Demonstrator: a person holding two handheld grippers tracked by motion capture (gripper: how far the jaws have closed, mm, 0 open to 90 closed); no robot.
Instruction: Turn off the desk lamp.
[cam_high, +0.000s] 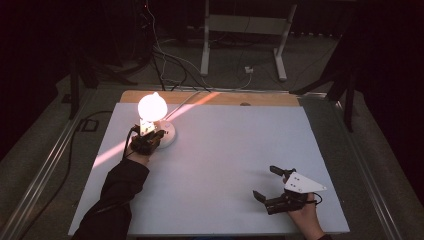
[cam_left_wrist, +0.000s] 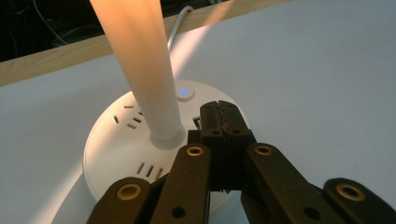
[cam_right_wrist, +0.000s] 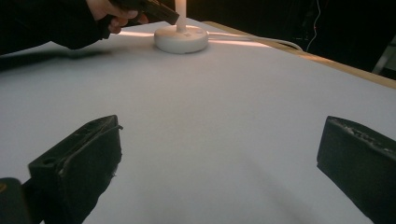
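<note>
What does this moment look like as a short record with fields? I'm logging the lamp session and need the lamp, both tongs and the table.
lamp: lit, glowing shade on a round white base with sockets
button: small blue light on the base
left tongs: shut, empty, tips over the base beside the button
right tongs: open, empty, low over the bare white table, far from the lamp
cord: white, runs off the far edge

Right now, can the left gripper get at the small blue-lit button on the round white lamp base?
Probably yes: the left gripper, shut, sits over the base just short of the button, nothing between.
</note>
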